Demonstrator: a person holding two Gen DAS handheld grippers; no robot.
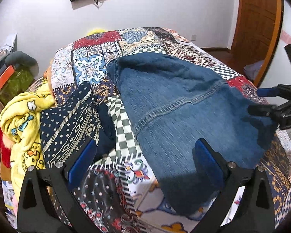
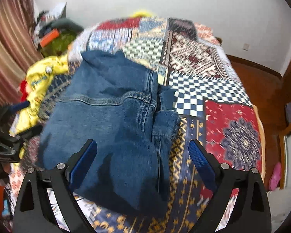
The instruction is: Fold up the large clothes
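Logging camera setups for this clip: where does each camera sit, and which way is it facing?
Left wrist: on the left gripper, looking forward over the bed at the jeans; its own open fingers show, and the right gripper enters at the right edge.
Right wrist: on the right gripper, above the jeans, facing the far wall; open fingers show, left gripper at the left edge.
Shared: jeans, bed, yellow blanket.

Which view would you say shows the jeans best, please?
The left wrist view: it is sharp, so the jeans show their seams and stitching clearly on the quilt. The right wrist view shows the jeans nearly whole, folds at their right edge included, but motion blur softens the detail.
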